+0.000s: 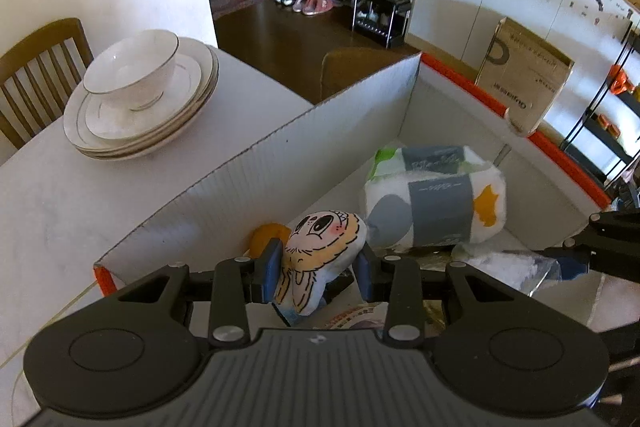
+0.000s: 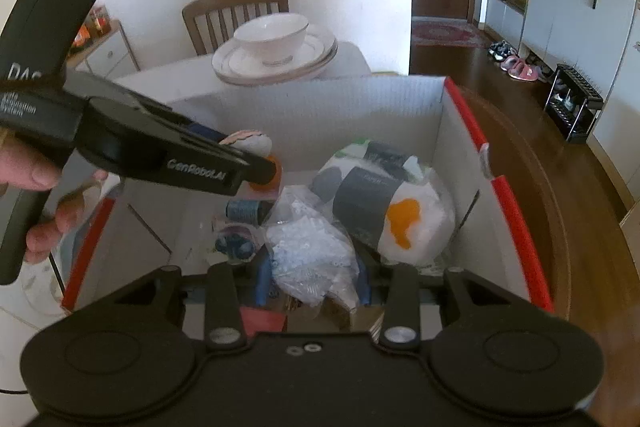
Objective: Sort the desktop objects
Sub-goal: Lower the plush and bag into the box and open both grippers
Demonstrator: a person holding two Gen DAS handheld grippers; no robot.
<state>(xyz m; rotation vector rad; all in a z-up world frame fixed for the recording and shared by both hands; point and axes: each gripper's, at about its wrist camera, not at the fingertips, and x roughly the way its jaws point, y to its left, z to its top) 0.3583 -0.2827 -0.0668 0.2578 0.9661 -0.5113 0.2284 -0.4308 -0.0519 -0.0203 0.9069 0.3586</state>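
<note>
- Cardboard box (image 2: 460, 163) with white corrugated walls and orange-red rim is already holding most of the sorted items: wrapped tissue packs (image 2: 384, 203), thread spools (image 2: 242, 211), an orange round piece (image 1: 266, 237).
- Bowl (image 1: 132, 67) on stacked plates (image 1: 120, 131) is sitting on the white table (image 1: 60, 211), outside the box; judging that it is possibly left to sort.
- Left gripper (image 1: 318, 273) is clamping a cartoon plush keychain (image 1: 320, 247), hanging over the box's left corner, close to the wall (image 1: 280, 155); room is tight there.
- Right gripper (image 2: 314, 281) is pinching a crinkled clear plastic bag (image 2: 308, 247) over the box's middle; open floor is thin, items are crowding.
</note>
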